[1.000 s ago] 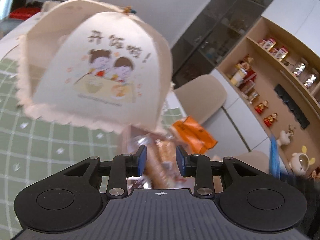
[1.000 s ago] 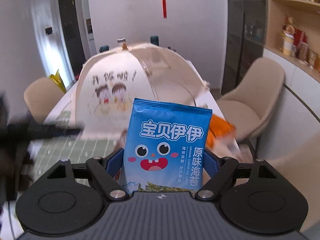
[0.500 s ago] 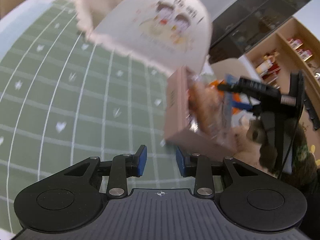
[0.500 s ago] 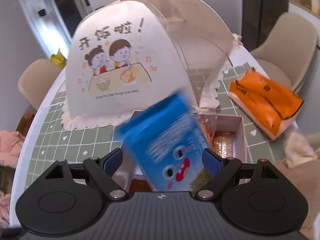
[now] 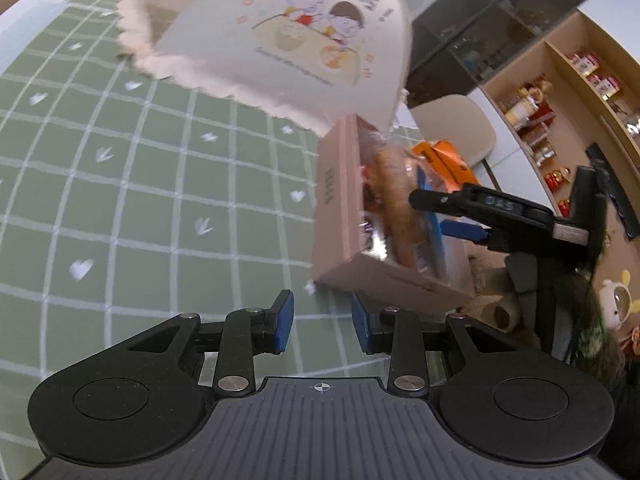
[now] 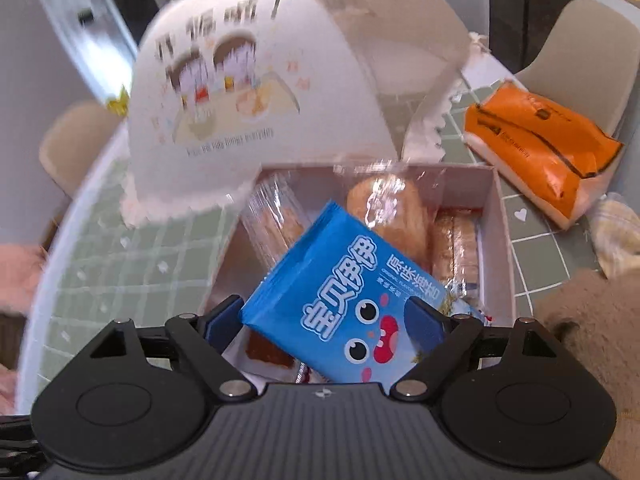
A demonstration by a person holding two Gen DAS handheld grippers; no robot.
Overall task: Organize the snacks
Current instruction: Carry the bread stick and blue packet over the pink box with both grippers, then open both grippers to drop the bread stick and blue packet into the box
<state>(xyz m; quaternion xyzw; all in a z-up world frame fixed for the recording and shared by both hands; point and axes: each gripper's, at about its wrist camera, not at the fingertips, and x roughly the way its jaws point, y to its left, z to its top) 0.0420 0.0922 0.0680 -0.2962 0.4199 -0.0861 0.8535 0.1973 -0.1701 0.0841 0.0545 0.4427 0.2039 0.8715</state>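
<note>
Right gripper (image 6: 324,320): fingers wide, blue packet (image 6: 348,308) tilted between them over the box (image 6: 500,216) (pad contact: cannot tell). Left gripper (image 5: 322,322): fingers narrow, nothing between them, over the green tabletop (image 5: 120,200) just beside the box. Box holds wrapped breads (image 6: 388,212). Beyond: food cover (image 6: 248,92); orange pack (image 6: 540,144) right of the box.

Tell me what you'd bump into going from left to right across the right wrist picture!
Pink cloth → food cover with the cartoon kids → blue seaweed snack bag → orange packet.
</note>
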